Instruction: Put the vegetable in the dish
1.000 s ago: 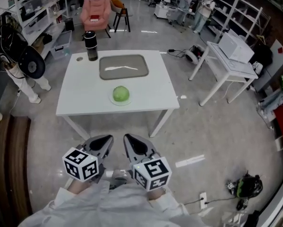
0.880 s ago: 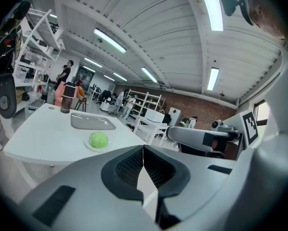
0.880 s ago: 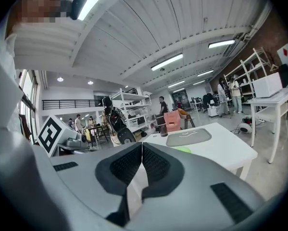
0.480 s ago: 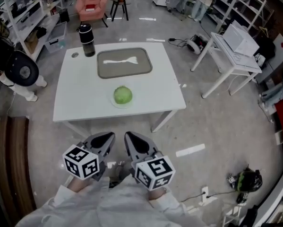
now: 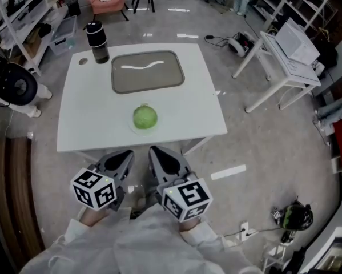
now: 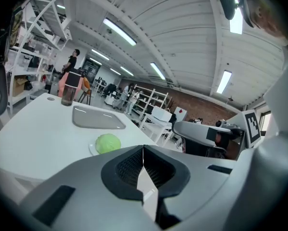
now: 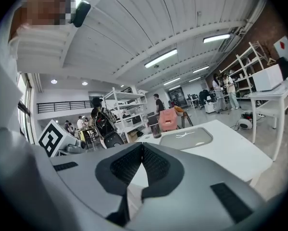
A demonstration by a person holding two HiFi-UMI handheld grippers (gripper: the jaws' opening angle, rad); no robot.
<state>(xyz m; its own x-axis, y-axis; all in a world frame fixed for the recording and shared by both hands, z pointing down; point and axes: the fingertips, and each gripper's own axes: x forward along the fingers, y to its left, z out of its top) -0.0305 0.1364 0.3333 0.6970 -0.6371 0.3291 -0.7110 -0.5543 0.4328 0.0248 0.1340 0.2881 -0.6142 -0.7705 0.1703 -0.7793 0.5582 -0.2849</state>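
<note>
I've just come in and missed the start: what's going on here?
A person with a gripper in each hand stands facing a white table. The left gripper and right gripper are both shut and empty, held side by side short of the table's near edge. On the table a green cabbage sits untouched on a small white plate. Beyond it lies a grey tray, and a dark bottle stands near the far left corner. Nothing has been picked up yet.

cabbage [image 5: 145, 117] on table [image 5: 79, 124], tray [image 5: 148, 72] behind it
</note>
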